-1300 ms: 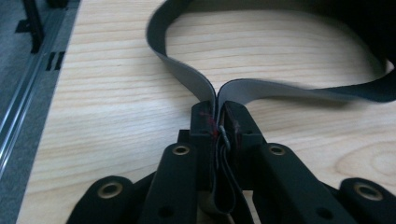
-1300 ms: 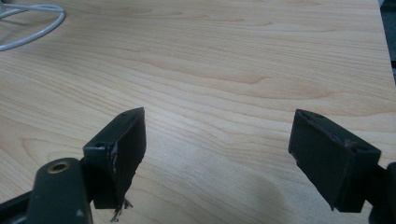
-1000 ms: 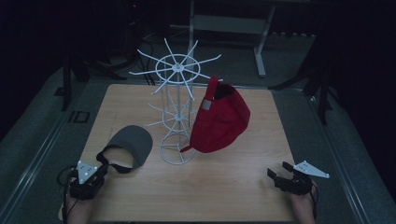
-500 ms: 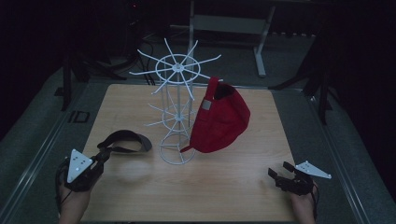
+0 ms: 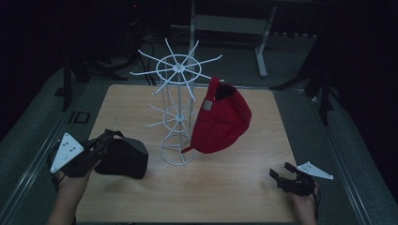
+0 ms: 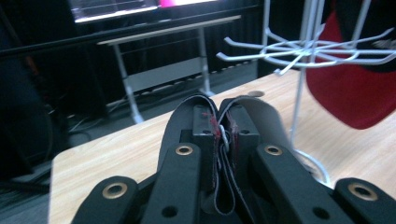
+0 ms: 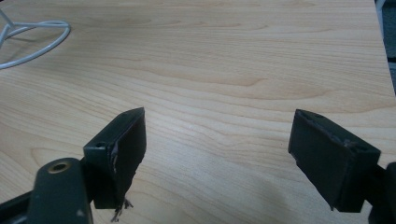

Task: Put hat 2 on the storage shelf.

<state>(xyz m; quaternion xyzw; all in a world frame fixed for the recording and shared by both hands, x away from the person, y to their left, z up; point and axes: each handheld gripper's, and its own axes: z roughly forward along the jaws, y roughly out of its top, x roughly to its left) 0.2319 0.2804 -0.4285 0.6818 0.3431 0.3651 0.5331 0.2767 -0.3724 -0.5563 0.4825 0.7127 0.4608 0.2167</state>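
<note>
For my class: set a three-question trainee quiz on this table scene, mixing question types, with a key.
1. True or false: the red cap hangs on the white wire rack.
2. Which tool is shut on the black cap? A) left tool B) right tool C) both
3. Fill in: the right tool's jaws stand ____ above the bare wooden table.

Key:
1. True
2. A; the left gripper view shows its jaws pinching the cap's edge.
3. Open, with nothing between them.
</note>
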